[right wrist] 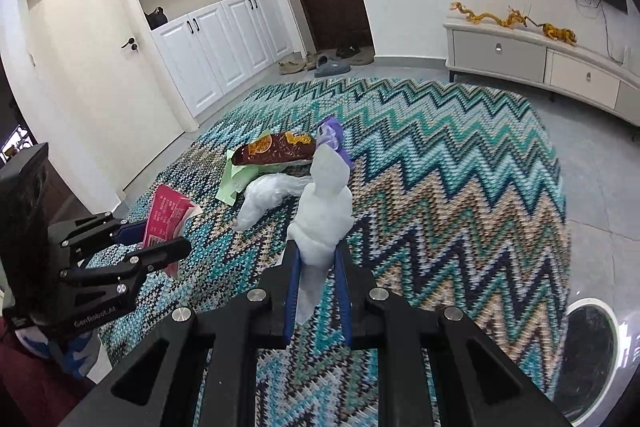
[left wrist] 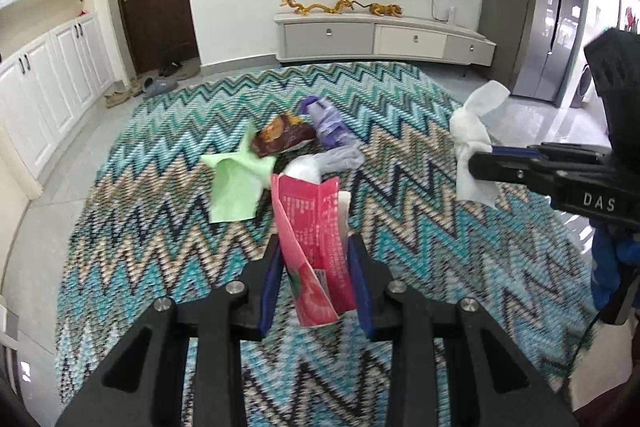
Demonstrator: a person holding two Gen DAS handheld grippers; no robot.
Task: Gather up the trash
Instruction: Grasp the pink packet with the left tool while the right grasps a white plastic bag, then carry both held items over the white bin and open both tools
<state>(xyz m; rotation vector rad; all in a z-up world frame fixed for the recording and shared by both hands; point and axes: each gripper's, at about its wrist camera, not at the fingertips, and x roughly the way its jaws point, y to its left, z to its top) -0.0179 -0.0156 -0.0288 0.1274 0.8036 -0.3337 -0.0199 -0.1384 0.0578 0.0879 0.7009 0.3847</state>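
At about nine o'clock of the heap on the zigzag rug [left wrist: 400, 99], the green paper [left wrist: 234, 187] lies flat and untouched. Beside it the left gripper [left wrist: 316, 251] is clenched on the pink wrapper [left wrist: 316, 227], holding it upright off the rug, presumably so it can be carried off. At twelve o'clock wait the brown snack bag [left wrist: 282, 137], the purple bag [left wrist: 326, 125] and the clear plastic bag [left wrist: 320, 165]. At three o'clock the right gripper [right wrist: 316, 259] grips the white tissue [right wrist: 324, 211] in the air, clear of the rest.
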